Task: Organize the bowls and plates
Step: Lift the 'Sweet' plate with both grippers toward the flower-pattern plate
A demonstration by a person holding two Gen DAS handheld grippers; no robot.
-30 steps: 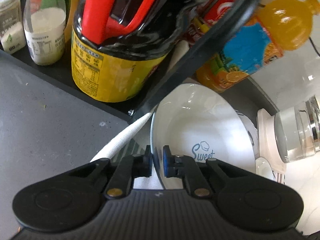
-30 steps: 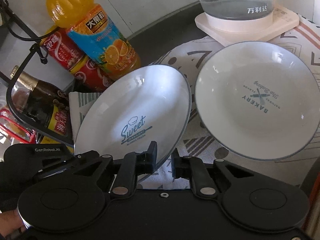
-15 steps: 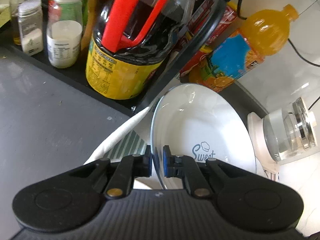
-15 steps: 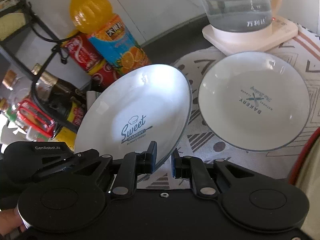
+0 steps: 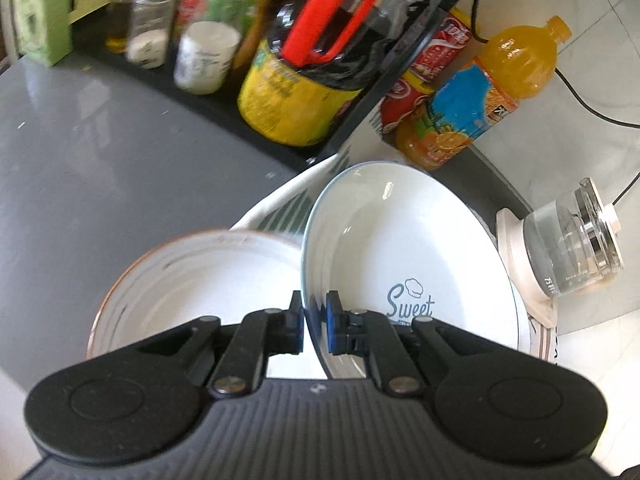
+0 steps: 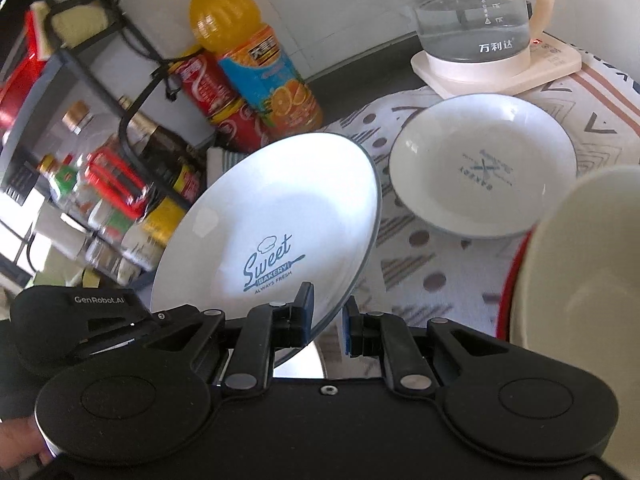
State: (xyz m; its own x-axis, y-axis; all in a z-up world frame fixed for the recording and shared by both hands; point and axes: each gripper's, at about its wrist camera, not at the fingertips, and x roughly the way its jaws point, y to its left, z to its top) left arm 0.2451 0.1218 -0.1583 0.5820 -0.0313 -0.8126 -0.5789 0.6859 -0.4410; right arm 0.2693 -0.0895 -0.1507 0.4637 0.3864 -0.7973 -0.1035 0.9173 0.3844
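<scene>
A white plate printed "Sweet" (image 5: 400, 264) hangs tilted above the counter, held at two places on its rim. My left gripper (image 5: 315, 322) is shut on its near edge. In the right wrist view the same "Sweet" plate (image 6: 272, 216) sits in my right gripper (image 6: 328, 316), which is shut on its lower rim. A second white plate printed "Bakery" (image 6: 484, 164) lies flat on the patterned cloth (image 6: 420, 264). A white bowl with a brown rim (image 5: 192, 280) is below the left gripper. A cream bowl (image 6: 580, 272) fills the right edge.
A glass kettle (image 6: 476, 12) stands on its base at the back. An orange juice bottle (image 6: 256, 64) and red cans (image 6: 208, 84) stand by the wall. A black rack holding a big dark bottle (image 5: 312, 76) and jars borders the grey counter (image 5: 100, 152).
Both grippers have drawn back and up with the "Sweet" plate still held. The brown-rimmed bowl has come into the left view and the cream bowl into the right view.
</scene>
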